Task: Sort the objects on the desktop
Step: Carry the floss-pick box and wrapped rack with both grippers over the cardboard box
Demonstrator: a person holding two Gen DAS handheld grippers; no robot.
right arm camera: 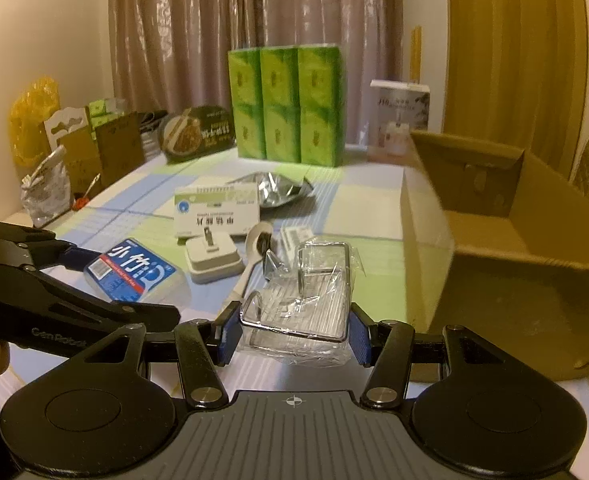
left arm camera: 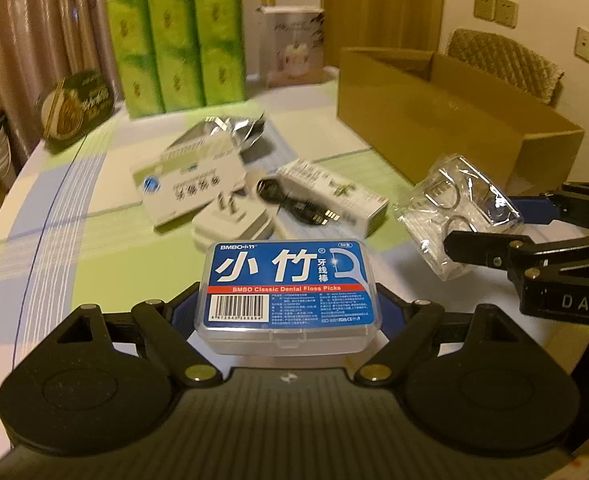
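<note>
Left wrist view: left gripper point(left arm camera: 290, 312) grasps the floss box point(left arm camera: 290, 292), right gripper point(right arm camera: 294, 332) clasps the wrapped hooks point(right arm camera: 302, 304) beside the carton point(right arm camera: 514, 248).

It was a home dining room: curtains point(right arm camera: 198, 40), a quilted chair point(left arm camera: 506, 60), a tablecloth-covered table point(left arm camera: 74, 240), tissue packs point(right arm camera: 286, 104).

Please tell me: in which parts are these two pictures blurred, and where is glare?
Left wrist view: floss pick box sharp, white charger and green packs blurred. Right wrist view: glare on the clear plastic packet, cardboard box smeared; warm yellow light and fisheye bending in both.
</note>
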